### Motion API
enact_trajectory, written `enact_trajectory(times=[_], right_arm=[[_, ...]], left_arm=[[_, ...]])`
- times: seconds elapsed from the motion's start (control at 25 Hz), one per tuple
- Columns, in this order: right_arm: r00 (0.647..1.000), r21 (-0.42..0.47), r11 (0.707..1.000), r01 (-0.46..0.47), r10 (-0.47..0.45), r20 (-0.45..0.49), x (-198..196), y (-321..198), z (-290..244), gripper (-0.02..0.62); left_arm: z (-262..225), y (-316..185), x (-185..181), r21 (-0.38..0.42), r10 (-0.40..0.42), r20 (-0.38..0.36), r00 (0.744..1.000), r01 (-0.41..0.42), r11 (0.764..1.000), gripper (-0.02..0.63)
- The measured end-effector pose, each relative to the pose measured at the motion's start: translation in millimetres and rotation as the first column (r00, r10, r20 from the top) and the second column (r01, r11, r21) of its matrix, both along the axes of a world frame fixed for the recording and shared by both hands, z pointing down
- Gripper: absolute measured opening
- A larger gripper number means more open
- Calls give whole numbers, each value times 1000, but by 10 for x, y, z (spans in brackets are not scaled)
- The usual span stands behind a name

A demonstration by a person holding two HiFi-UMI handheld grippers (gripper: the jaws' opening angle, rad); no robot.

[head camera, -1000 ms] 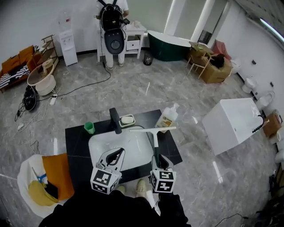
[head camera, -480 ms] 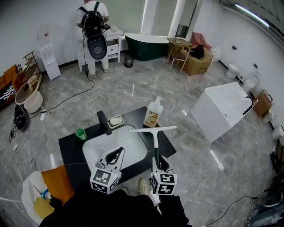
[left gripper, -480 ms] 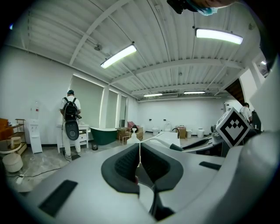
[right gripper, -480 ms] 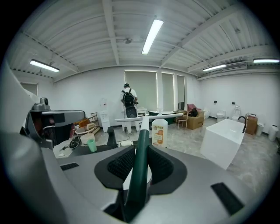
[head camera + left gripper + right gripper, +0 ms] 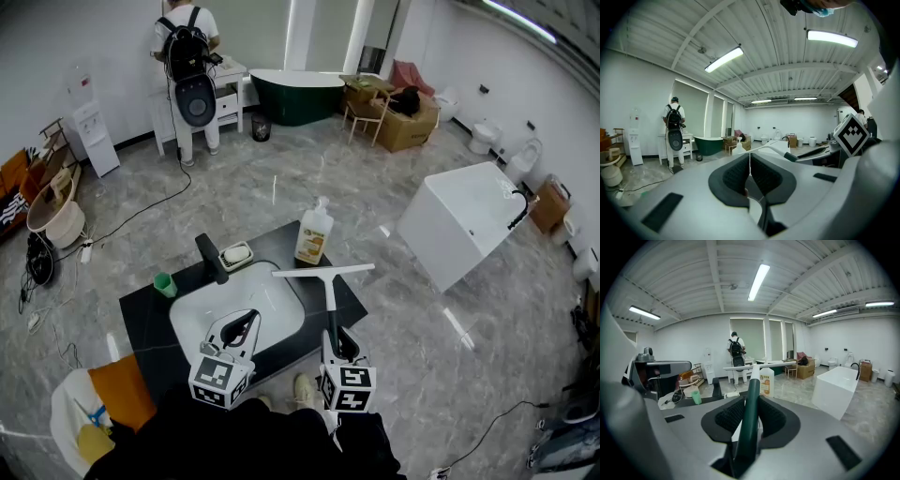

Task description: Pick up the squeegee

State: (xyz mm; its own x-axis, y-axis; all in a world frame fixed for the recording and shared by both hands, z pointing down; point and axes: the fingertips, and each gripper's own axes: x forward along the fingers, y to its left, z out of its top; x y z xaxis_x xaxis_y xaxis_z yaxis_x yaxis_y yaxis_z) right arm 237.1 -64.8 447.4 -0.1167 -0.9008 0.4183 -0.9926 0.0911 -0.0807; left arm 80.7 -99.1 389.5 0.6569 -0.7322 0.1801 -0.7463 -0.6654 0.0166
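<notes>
The squeegee (image 5: 329, 292) has a dark green handle and a white blade bar; it is lifted above the black counter (image 5: 141, 319), the blade pointing away from me. My right gripper (image 5: 335, 343) is shut on the squeegee handle (image 5: 750, 418), which runs up between the pads to the white blade (image 5: 759, 364). My left gripper (image 5: 242, 330) hovers over the white basin (image 5: 211, 309) with its jaws shut and nothing between them; in the left gripper view (image 5: 749, 171) the pads meet.
On the counter stand a black tap (image 5: 210, 258), a soap dish (image 5: 236, 253), a green cup (image 5: 165, 284) and a soap bottle (image 5: 313, 234). A white tub (image 5: 459, 220) stands to the right. A person with a backpack (image 5: 187, 66) stands far back. An orange cloth (image 5: 117, 389) lies lower left.
The head view has swung, so the counter and room have shifted left in the picture. Both grippers keep their places in the view, the right still holding the squeegee.
</notes>
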Motion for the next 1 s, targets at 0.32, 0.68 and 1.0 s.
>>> enact_trajectory(times=[0.32, 0.68, 1.0], right_arm=[[1000, -10, 1000, 5, -5, 16, 19, -36, 8, 111], [1000, -7, 1000, 23, -23, 18, 22, -73, -4, 112], [999, 3, 999, 34, -34, 14, 46, -115, -36, 112]], left_arm=[[48, -36, 40, -14, 0, 5, 1000, 0, 1000, 28], [65, -54, 53, -17, -10, 5, 1000, 11, 1000, 28], [69, -53, 62, -22, -20, 3, 1000, 20, 1000, 28]])
